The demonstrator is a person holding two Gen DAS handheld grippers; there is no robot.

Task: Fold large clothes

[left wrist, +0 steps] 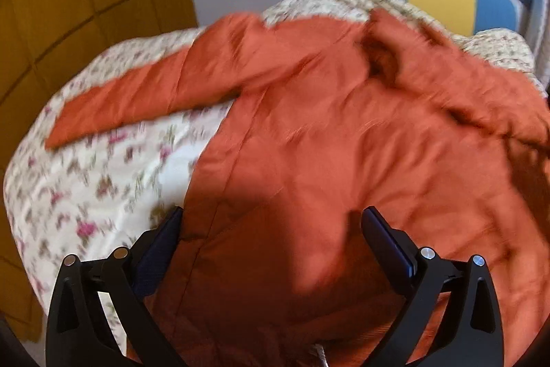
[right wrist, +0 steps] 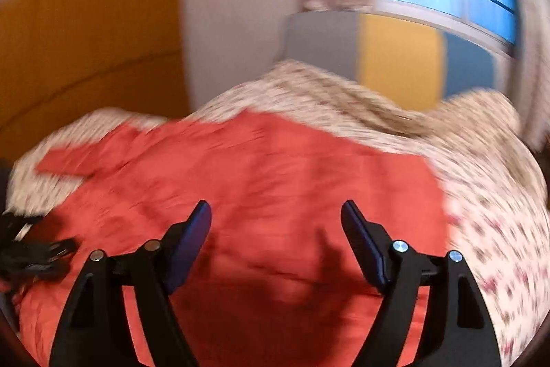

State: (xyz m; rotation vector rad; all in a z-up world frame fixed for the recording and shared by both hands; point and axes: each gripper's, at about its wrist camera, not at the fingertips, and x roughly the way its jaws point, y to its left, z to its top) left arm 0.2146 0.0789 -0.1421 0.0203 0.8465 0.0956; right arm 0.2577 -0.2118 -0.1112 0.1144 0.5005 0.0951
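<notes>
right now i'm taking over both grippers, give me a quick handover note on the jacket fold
Left gripper: jaws open, nothing held, over the jacket's lower part.
Right gripper: jaws open, nothing between them, also above the jacket.
Jacket lies on the flowered bedspread; one sleeve stretches out to the left, the other side looks folded in over the body.
Left to do: fold that sleeve in, then fold the body.
</notes>
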